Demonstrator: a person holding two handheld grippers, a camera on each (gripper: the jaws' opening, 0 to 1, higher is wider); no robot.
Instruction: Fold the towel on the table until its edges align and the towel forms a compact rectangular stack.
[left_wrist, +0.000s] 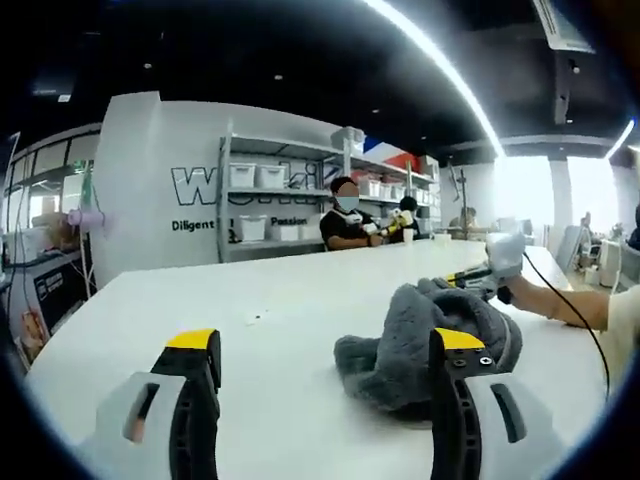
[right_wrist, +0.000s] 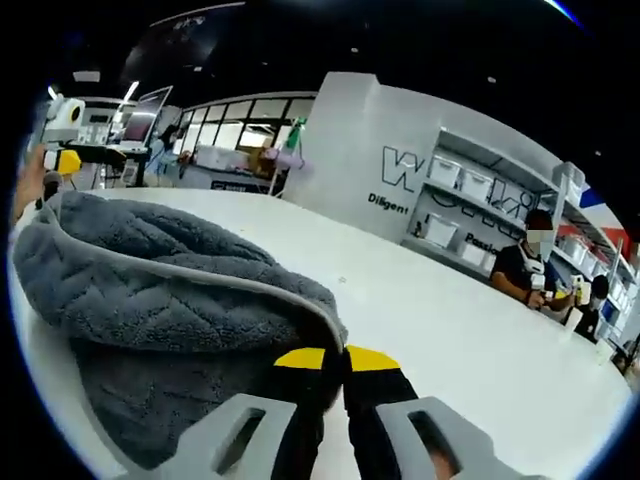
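With the right hand-held gripper clamped on the bunched grey towel at six o'clock and the left hand-held gripper apart and empty, a one-sided pull risks dragging the heap across the white worktop instead of unfolding it.

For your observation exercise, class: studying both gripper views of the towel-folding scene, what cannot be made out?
- Left gripper view: the towel lies crumpled, and the left gripper's right finger covers its near side; its edges and corners cannot be traced.
- Right gripper view: the right gripper is shut on the towel's hem; how much fabric it holds is hidden.
- Left gripper view: wall lettering is cut off by shelves.
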